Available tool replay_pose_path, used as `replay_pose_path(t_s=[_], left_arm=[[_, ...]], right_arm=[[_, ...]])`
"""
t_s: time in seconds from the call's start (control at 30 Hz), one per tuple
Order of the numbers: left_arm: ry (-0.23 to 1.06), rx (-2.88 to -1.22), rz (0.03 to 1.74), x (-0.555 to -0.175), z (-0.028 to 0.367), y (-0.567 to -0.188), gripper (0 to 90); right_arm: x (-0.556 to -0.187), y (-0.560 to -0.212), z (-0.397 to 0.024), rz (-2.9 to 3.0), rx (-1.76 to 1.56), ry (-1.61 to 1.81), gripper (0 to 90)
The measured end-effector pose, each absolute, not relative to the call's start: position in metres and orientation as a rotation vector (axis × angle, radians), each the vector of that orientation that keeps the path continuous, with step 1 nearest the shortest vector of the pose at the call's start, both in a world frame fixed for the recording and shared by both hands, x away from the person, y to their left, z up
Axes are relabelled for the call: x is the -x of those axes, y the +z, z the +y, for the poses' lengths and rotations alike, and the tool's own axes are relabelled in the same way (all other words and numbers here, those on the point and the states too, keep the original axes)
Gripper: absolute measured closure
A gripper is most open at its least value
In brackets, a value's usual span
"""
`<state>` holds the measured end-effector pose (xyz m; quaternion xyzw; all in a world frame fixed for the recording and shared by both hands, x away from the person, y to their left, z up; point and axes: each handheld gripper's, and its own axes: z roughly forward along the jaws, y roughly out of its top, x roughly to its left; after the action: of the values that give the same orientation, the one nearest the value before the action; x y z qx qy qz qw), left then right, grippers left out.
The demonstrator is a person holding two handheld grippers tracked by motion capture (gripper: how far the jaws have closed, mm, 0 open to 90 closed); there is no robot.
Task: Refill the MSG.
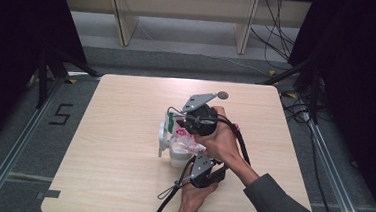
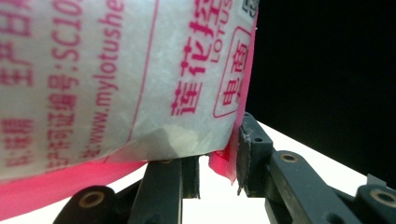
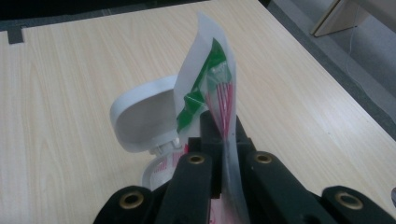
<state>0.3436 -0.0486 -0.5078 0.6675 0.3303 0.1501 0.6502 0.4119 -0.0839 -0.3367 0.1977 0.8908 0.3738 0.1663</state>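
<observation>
Pinching the bag (image 3: pixel 219 88), the right gripper (image 3: pixel 218 140) has its fingers clamped shut. The left gripper (image 2: pixel 217 161), partly open, grips its lower edge. Tilting could spill contents beside the white container (image 3: pixel 140 116).

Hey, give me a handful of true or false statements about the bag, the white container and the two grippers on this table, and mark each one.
1. The right gripper is shut on the top of the plastic bag. True.
2. The white container has its lid closed flat. False: the lid is flipped open and stands up behind the opening.
3. The bag's print is blue. False: the lettering in the left gripper view is pink-red, with a green patch near the top.
4. The left gripper has a pink edge of the bag between its jaws. True.
5. The container stands on a light wooden table. True.
6. The bag lies flat on the table, away from the container. False: it is held up over the container.
</observation>
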Motion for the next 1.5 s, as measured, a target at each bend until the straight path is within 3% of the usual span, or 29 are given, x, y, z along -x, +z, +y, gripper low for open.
replay_pose_path(t_s=[0.53,1.5], left_arm=[[0.314,-1.553,0.777,-0.343,-0.048,-0.513,70.4],[0.329,-1.61,0.803,-0.344,-0.045,-0.515,54.7]], right_arm=[[-0.398,-0.329,-0.109,2.511,-0.556,1.164,90.0],[-0.385,-0.322,-0.175,2.359,-0.67,1.377,90.0]])
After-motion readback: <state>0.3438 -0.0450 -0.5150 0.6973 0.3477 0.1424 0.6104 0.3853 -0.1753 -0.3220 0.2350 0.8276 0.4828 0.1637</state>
